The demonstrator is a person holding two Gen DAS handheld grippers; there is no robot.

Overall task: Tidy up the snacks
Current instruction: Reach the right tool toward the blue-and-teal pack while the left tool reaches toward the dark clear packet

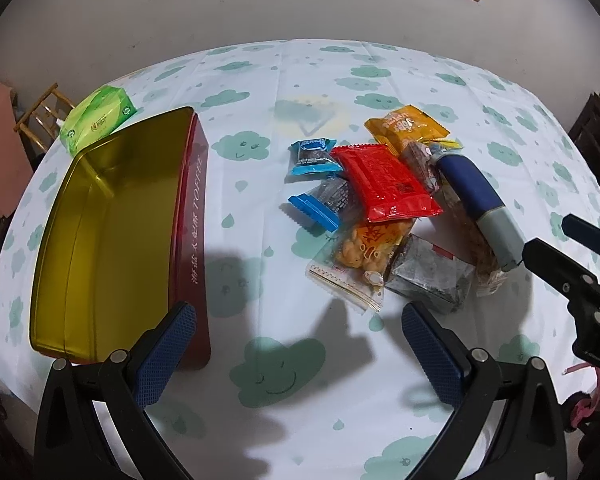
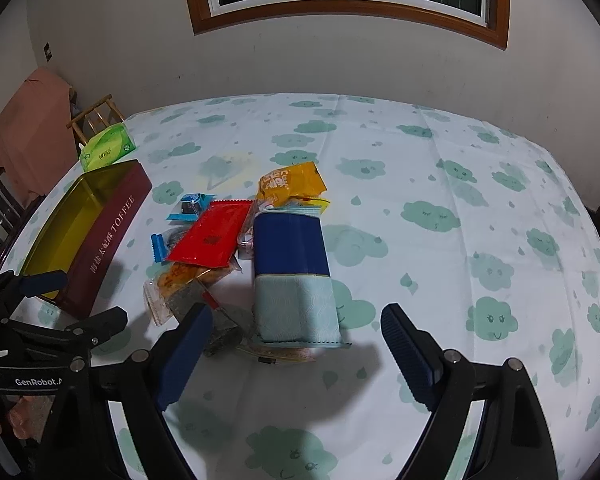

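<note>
Crinkly foil and plastic film make up most of the snack pile mid-table on the cloud-print tablecloth: light, soft, slippery, so they likely slide or fold under a pinch rather than resist. Red packet lies flat on top, overlapping the clear bag of orange snacks; best hold looks like a crimped end seal or a free edge, not the flat face. Two small blue-ended wrappers sit at the pile's left edge, separate enough to pinch by the serrated ends. Orange packet is at the far side, partly under others. Blue and pale-teal pouch is the bulkiest item, looks like fabric, lies across the pile's right side and probably weighs more than the rest; grab it across its width. Dark grey block-shaped pack at the near edge seems stiffer, contents unclear. Empty red toffee tin, gold inside, stands open to the left of the pile, well apart from it; a sensible destination, rigid and unlikely to shift. Green tissue pack sits behind the tin. Left gripper is spread wide, holds nothing, hovers near the tin's near corner with one finger in front of its wall; contact can't be judged. Right gripper is also spread wide and empty, poised just short of the pouch's pale end, not touching it.
</note>
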